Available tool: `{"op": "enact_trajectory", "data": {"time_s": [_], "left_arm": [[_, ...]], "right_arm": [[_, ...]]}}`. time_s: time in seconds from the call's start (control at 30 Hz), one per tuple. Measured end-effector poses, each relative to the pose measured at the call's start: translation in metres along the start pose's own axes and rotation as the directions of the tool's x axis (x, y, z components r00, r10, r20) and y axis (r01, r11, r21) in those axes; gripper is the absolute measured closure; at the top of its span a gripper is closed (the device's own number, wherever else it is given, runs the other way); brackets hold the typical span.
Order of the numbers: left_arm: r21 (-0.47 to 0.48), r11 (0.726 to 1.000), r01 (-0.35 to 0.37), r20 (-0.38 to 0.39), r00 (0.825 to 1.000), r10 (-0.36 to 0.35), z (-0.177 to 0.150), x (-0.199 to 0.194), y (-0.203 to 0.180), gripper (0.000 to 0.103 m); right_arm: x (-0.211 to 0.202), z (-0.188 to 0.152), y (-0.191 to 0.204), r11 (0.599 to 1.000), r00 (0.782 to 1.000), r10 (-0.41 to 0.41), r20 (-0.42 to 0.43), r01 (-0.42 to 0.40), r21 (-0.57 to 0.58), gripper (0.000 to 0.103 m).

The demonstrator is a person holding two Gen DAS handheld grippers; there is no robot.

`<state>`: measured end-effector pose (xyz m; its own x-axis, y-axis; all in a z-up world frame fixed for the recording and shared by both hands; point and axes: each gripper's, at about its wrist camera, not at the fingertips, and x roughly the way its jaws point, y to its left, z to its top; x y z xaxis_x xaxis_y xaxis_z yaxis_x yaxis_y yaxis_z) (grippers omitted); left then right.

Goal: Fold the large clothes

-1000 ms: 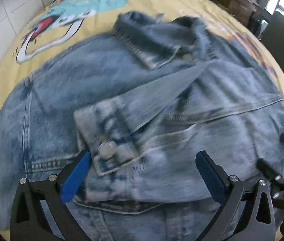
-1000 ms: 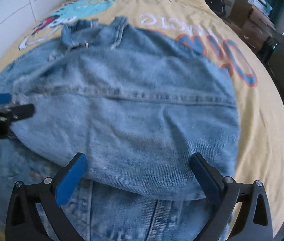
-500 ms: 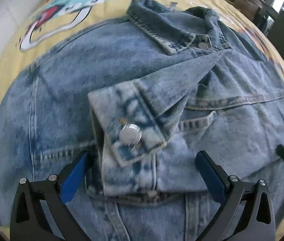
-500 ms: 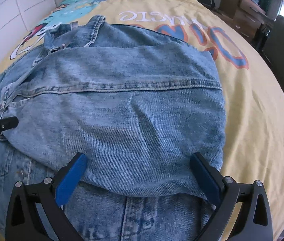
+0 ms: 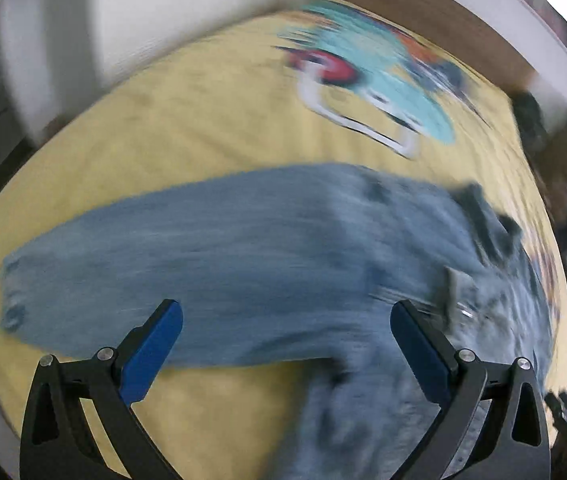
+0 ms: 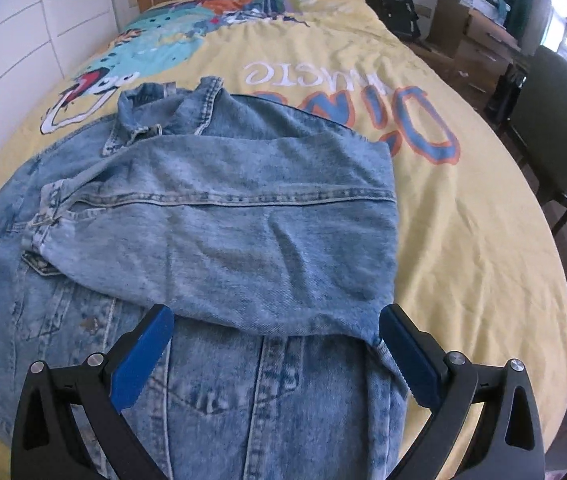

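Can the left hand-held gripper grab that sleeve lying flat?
Probably yes. The left hand-held gripper is open just above the denim jacket's outstretched sleeve, and nothing lies between them, though the view is blurred.

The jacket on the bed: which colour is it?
Faded light blue denim jacket; the right wrist view shows it best.

The yellow bedspread (image 6: 463,208) carries upside-down lettering: large blue, orange-edged letters reading "DINO" (image 6: 399,120), and a white word (image 6: 283,72) above it, too distorted to read.
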<state>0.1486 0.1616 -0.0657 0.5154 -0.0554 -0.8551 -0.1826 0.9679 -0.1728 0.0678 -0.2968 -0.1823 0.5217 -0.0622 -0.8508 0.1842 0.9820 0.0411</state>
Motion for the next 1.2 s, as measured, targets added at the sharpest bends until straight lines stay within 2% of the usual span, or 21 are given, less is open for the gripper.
{"op": "enact_trajectory", "data": {"time_s": [0.1,0.17,0.27,0.33,0.4,0.5,0.57,0.7,0.83,0.87,0.93,0.97,1.0,1.03,1.07,1.13,1.17,1.2], "left_arm": [[-0.108,0.991,-0.079,-0.034,0.997,0.076,-0.002,-0.001,0.059,0.001],[-0.196,0.975,-0.107,-0.059,0.994,0.097,-0.006,0.003,0.092,0.001],[-0.320,0.927,-0.195,-0.118,0.979,0.165,-0.020,0.011,0.140,0.001],[-0.383,0.900,-0.208,-0.136,0.976,0.167,-0.025,0.010,0.160,0.001],[-0.472,0.860,-0.197,-0.148,0.979,0.143,-0.035,0.013,0.176,0.001],[-0.536,0.818,-0.209,-0.180,0.975,0.131,-0.045,0.024,0.197,0.001],[-0.552,0.807,-0.209,-0.189,0.974,0.123,-0.047,0.029,0.203,0.001],[-0.521,0.819,-0.241,-0.217,0.965,0.146,-0.037,0.033,0.207,0.001],[-0.531,0.817,-0.225,-0.208,0.969,0.132,-0.035,0.031,0.218,0.003],[-0.529,0.816,-0.232,-0.216,0.967,0.135,-0.033,0.031,0.218,0.011],[-0.512,0.825,-0.239,-0.217,0.965,0.145,-0.028,0.028,0.217,0.040],[-0.494,0.835,-0.241,-0.212,0.965,0.153,-0.024,0.025,0.215,0.050],[-0.483,0.841,-0.241,-0.209,0.965,0.157,-0.021,0.023,0.213,0.080],[-0.476,0.846,-0.239,-0.209,0.966,0.155,-0.017,0.022,0.215,0.095],[-0.472,0.858,-0.204,-0.202,0.972,0.120,-0.015,0.018,0.215,0.099],[-0.426,0.889,-0.167,-0.185,0.978,0.095,-0.010,0.013,0.207,0.100],[-0.365,0.920,-0.142,-0.164,0.983,0.087,-0.004,0.007,0.194,0.100],[-0.314,0.939,-0.139,-0.156,0.983,0.093,-0.002,0.002,0.184,0.100]], "right_arm": [[-0.006,0.000,0.001,1.000,1.000,-0.003,0.008,0.003,0.009,0.000],[-0.008,-0.001,0.002,1.000,1.000,-0.004,0.007,0.004,0.009,0.000],[-0.012,-0.003,0.002,1.000,1.000,-0.016,0.004,0.016,-0.001,0.001],[-0.013,-0.005,0.000,1.000,1.000,-0.029,-0.001,0.029,-0.001,0.001],[-0.014,-0.008,-0.004,0.999,0.999,-0.037,-0.008,0.037,0.006,0.000],[-0.015,-0.012,-0.008,0.999,0.999,-0.041,-0.012,0.041,0.018,0.001],[-0.016,-0.014,-0.009,0.999,0.999,-0.042,-0.014,0.043,0.018,0.000],[-0.019,-0.019,-0.010,0.999,0.999,-0.049,-0.023,0.049,0.001,0.001],[-0.020,-0.021,-0.011,0.998,0.998,-0.055,-0.031,0.054,-0.010,0.001],[-0.020,-0.021,-0.012,0.998,0.998,-0.058,-0.033,0.057,-0.009,0.001],[-0.019,-0.021,-0.014,0.998,0.998,-0.059,-0.035,0.058,-0.008,0.000],[-0.018,-0.021,-0.014,0.998,0.998,-0.060,-0.036,0.060,-0.007,0.000],[-0.018,-0.021,-0.015,0.998,0.998,-0.060,-0.036,0.060,-0.007,0.000],[-0.017,-0.021,-0.015,0.998,0.998,-0.059,-0.037,0.059,-0.005,0.000],[-0.016,-0.020,-0.016,0.998,0.998,-0.058,-0.037,0.058,-0.004,0.000],[-0.016,-0.019,-0.016,0.998,0.998,-0.058,-0.036,0.058,-0.003,0.000],[-0.015,-0.018,-0.016,0.998,0.998,-0.059,-0.035,0.059,-0.002,0.000],[-0.015,-0.017,-0.016,0.998,0.998,-0.059,-0.035,0.059,-0.002,0.000]]}}
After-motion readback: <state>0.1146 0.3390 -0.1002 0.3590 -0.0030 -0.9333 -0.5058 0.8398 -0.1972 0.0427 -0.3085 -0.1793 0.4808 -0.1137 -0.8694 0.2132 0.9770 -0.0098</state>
